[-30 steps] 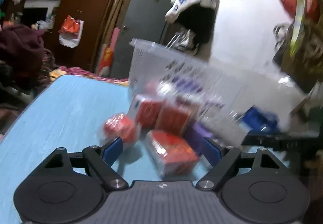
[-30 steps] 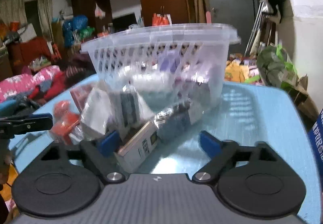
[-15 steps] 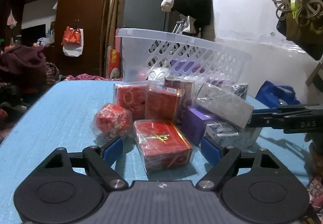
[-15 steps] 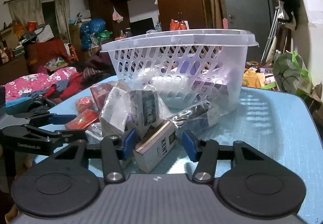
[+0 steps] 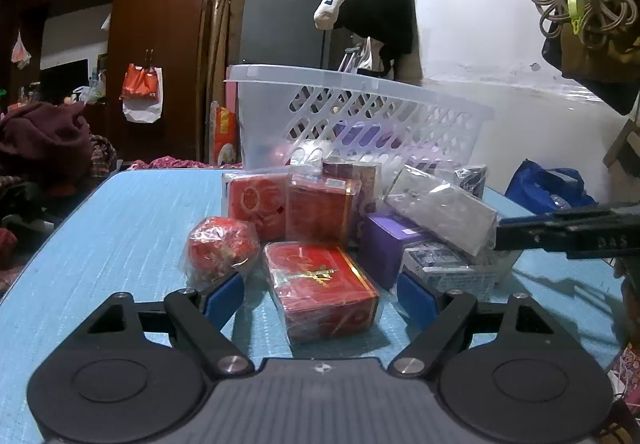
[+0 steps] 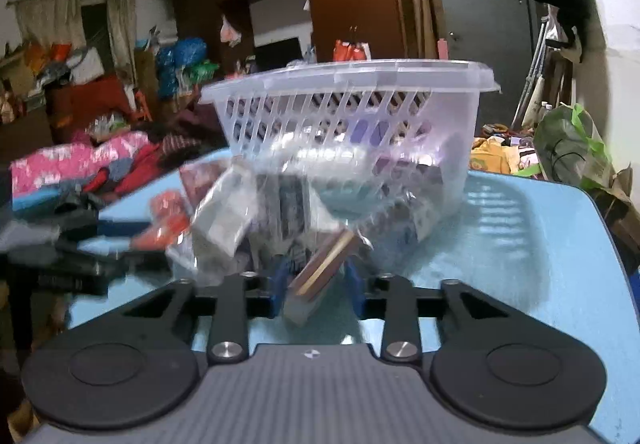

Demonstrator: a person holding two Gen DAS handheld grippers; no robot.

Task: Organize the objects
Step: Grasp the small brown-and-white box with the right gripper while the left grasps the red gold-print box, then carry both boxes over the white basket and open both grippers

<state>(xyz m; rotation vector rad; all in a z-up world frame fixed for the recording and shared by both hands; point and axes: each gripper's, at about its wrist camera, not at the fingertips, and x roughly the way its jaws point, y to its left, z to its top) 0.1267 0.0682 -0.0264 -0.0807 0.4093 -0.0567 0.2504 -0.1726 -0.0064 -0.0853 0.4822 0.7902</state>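
A clear plastic basket [image 5: 360, 108] stands on the blue table [image 5: 120, 228] with wrapped packs inside. In front of it lies a pile of wrapped boxes. My left gripper [image 5: 320, 296] is open, its fingers either side of a flat red box [image 5: 320, 288]. A round red wrapped ball [image 5: 220, 248] lies by its left finger. My right gripper [image 6: 316, 284] is shut on a white and brown cigarette pack [image 6: 320, 276], tilted and lifted slightly off the table before the basket [image 6: 352, 116]. The right gripper's arm [image 5: 568, 236] shows at the right of the left wrist view.
Red boxes [image 5: 292, 208], a purple box [image 5: 384, 244] and a silver wrapped pack [image 5: 440, 204] crowd the pile. The left gripper [image 6: 80, 260] shows at the left of the right wrist view. Clothes and bags surround the table. The table edge [image 6: 612, 236] runs close on the right.
My right gripper has closed on the cigarette pack and tipped it up. My left gripper has steadied low over the flat red box, still open.
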